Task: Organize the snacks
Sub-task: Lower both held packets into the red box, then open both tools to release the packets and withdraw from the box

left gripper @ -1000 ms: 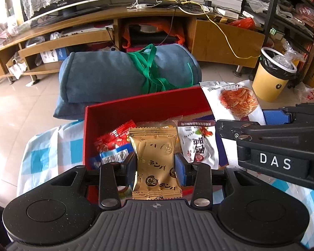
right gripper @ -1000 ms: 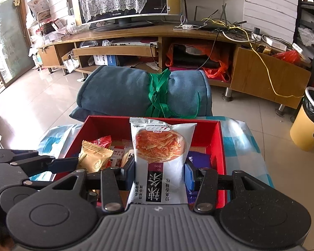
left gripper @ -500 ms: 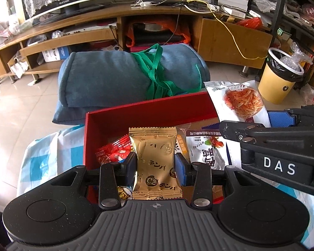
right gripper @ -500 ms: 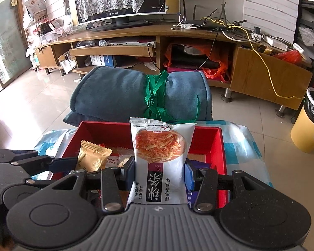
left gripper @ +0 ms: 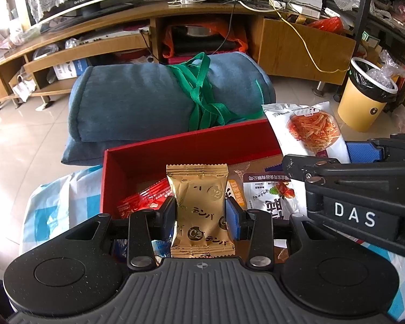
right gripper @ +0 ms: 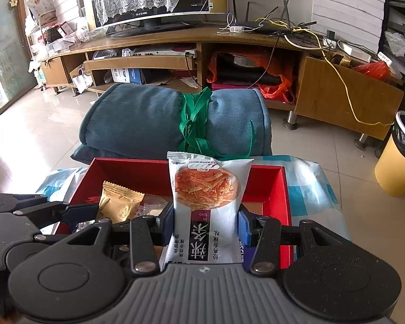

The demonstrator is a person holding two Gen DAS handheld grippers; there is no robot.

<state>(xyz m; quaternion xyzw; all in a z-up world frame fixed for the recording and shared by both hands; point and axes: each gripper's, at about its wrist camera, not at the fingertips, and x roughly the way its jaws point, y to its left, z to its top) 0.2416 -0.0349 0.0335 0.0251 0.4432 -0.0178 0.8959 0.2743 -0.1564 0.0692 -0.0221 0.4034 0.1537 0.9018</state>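
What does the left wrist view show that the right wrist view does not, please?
Only left wrist: red snack packets and a white pouch lying in the box.
Only right wrist: the box's right wall and a router on the TV stand.
Both: red box, gold packet, white spicy-strip bag, blue roll.

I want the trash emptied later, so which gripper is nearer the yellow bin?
Right. The right gripper, shut on the white spicy-strip packet, is on the yellow bin's side; the left gripper, holding the gold packet, is farther away.
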